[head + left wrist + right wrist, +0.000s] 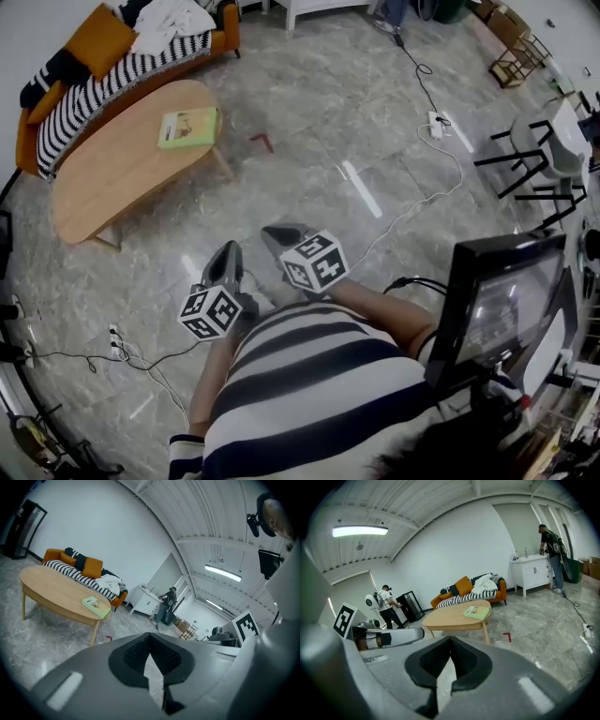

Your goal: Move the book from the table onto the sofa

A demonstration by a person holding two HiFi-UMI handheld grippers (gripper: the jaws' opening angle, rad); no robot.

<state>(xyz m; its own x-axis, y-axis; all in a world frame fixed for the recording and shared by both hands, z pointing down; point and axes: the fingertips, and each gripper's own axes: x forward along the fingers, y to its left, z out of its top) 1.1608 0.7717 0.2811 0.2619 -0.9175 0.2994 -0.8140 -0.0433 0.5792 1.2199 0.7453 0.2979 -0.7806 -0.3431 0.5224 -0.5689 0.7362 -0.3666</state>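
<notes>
One green book (188,127), one oval wooden worktop (112,178), one orange sofa (227,39), and two grippers: left gripper (228,251), right gripper (275,234).

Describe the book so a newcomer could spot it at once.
Find the orange sofa, then the oval wooden table in front of it. The book lies flat near the table's end, the only thing on it, with a pale green cover.

Grey marble floor (309,122) (glossy), white walls (454,550)

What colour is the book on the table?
The book is light green, lying on the wooden table. The head view shows it best.
</notes>
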